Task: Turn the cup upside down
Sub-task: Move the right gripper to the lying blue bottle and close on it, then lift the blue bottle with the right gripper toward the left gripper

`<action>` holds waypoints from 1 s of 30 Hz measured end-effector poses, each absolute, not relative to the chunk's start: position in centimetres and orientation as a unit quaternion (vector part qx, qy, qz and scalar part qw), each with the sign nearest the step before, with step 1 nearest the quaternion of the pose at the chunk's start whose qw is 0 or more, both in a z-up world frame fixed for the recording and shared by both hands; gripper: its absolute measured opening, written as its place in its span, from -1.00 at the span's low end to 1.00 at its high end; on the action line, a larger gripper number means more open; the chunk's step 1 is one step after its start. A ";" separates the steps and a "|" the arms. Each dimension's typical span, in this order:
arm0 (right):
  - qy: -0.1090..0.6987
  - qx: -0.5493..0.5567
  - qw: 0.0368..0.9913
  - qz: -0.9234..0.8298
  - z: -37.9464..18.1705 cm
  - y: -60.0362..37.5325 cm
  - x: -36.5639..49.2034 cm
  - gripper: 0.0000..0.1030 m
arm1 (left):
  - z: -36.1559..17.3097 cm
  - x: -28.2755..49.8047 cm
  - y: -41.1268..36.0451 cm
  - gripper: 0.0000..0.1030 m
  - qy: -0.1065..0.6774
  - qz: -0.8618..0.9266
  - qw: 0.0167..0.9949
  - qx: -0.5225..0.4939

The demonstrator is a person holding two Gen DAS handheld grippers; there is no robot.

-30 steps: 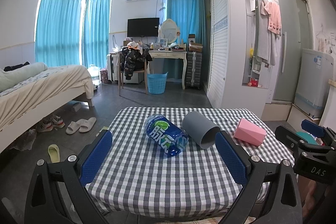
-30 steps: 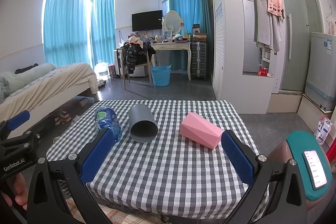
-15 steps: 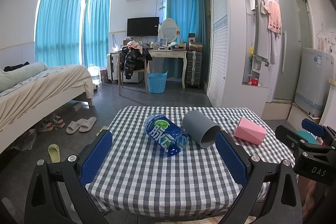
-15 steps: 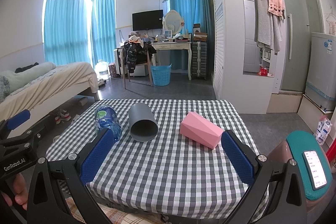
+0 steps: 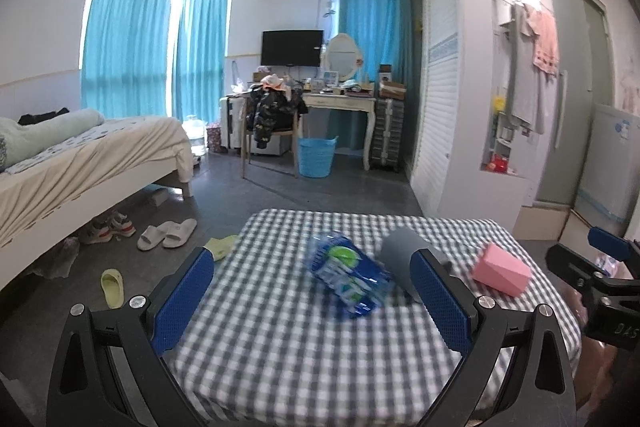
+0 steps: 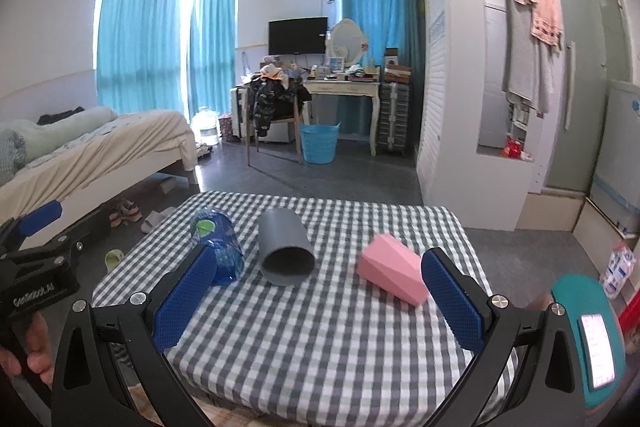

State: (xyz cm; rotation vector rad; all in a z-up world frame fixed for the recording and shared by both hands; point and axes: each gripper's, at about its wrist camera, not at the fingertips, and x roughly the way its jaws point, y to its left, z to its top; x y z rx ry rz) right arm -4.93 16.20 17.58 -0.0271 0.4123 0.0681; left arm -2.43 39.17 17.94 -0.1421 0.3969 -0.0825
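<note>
A grey cup [image 6: 285, 250] lies on its side on the checked table [image 6: 328, 339], its open mouth toward me; in the left wrist view the cup [image 5: 396, 251] is partly hidden behind my right pad. My left gripper [image 5: 312, 301] is open and empty above the table's near left part. My right gripper [image 6: 316, 297] is open and empty over the table's near edge, with the cup a little beyond and between its pads.
A blue water bottle [image 6: 218, 241] lies left of the cup, touching or nearly so. A pink faceted box [image 6: 394, 273] lies to the right. A bed [image 6: 100, 151], slippers [image 5: 166, 233], a chair, a desk and a blue basket [image 6: 318, 143] stand beyond the table.
The left gripper has swung to the left, so the table objects sit further right in its view and look blurred. The right gripper has moved slightly forward. Both stay open.
</note>
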 end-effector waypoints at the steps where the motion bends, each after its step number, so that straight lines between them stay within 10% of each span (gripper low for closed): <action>1: 0.209 -0.017 0.977 0.042 17.8 16.7 -4.2 1.00 | 17.8 -1.8 39.9 0.97 0.200 -0.034 0.977 -0.072; 30: 0.389 -0.172 0.887 0.179 6.3 33.6 16.2 0.78 | 7.5 9.7 50.5 0.97 0.312 0.043 0.943 -0.113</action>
